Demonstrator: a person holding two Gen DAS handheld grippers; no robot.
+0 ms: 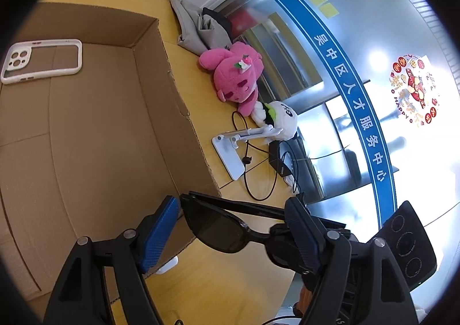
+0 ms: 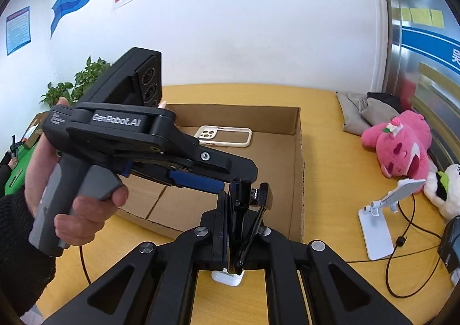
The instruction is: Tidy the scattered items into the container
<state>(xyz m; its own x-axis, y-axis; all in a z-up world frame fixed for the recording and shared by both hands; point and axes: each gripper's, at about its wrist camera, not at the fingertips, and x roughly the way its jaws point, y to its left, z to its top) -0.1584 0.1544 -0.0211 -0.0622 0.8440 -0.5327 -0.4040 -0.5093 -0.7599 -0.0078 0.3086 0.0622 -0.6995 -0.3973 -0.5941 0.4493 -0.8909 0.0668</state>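
Pinching the folded dark sunglasses (image 2: 240,210) at lower centre of the right wrist view, with the jaws of the right gripper (image 2: 243,195) pressed together on them. Keeping the sunglasses off the yellow table (image 2: 330,152), close to the near corner of the open cardboard box (image 2: 297,169) and not lying in it.

Reaching in from the left of that view with the left gripper (image 1: 233,207), gripped at its handle by the left hand (image 2: 80,210) in a dark sleeve. Standing spread, one blue pad on either side of the sunglasses (image 1: 218,230) at lower centre of the left wrist view; leaving a small gap between the left-hand pad and the lens, and covering part of the frame with the right-hand finger, so not telling whether that one is touching.

Showing inside the cardboard box (image 1: 178,89), at upper left, only a white phone case (image 1: 17,62) lying flat on the floor. Showing on the table just outside the box's near wall a small white earbud case (image 2: 227,277), right below the right gripper.

Leaving at the right, well apart from the box, a pink plush toy (image 1: 235,78), a white plush toy (image 1: 279,121) touching it, a white phone stand (image 1: 230,158) with a black cable looping beside it, and a grey cloth bundle (image 1: 192,26) toward the top.
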